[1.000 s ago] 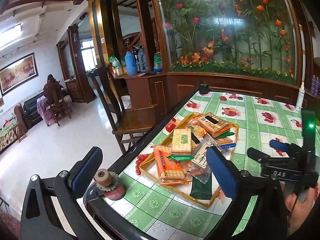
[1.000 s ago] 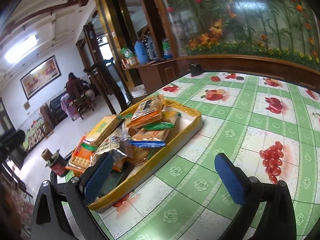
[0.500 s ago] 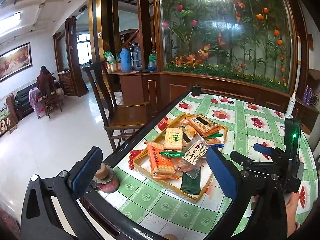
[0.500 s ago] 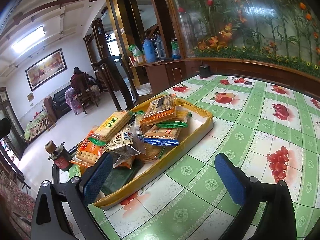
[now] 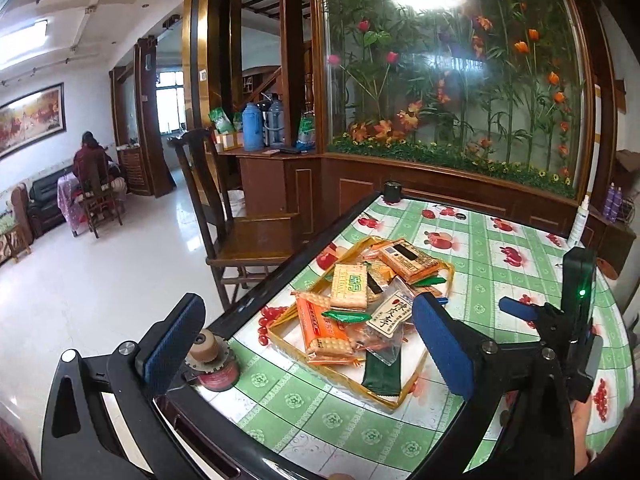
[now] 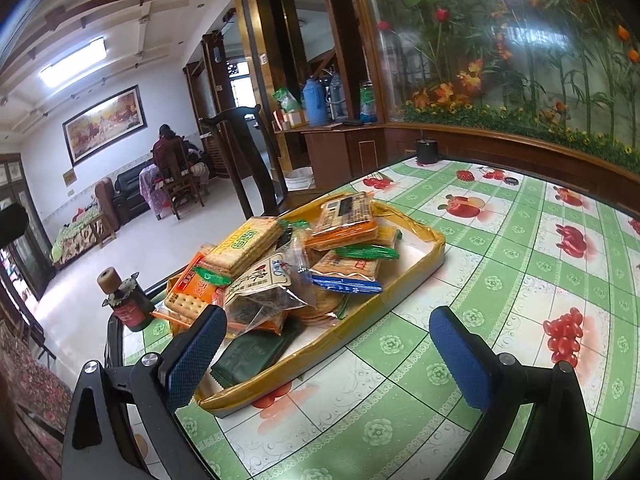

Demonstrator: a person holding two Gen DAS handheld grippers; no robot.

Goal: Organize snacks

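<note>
A yellow-rimmed tray [image 5: 394, 402] [image 6: 434, 258] sits on the table, piled with snack packets: a yellow cracker pack [image 5: 349, 285] [image 6: 246, 246], an orange cracker pack [image 5: 322, 330] [image 6: 188, 294], a clear bag with a white label [image 5: 390, 316] [image 6: 266, 284], a dark green packet [image 5: 382, 374] [image 6: 252, 354]. My left gripper [image 5: 304, 350] is open and empty, held above the table's near edge, short of the tray. My right gripper [image 6: 326, 354] is open and empty, just in front of the tray's near corner; it also shows in the left wrist view [image 5: 560, 320].
The table [image 6: 520, 264] has a green fruit-print cloth. A small red jar with a cork [image 5: 212, 364] [image 6: 128, 304] stands at the table's corner beside the tray. A black cup [image 5: 392, 192] and a white bottle [image 5: 578, 220] stand at the far edge. A wooden chair [image 5: 240, 236] stands to the left.
Both grippers have pulled back and up from the tray, so it looks smaller and farther. Both stay open and empty. The snacks have not moved.
</note>
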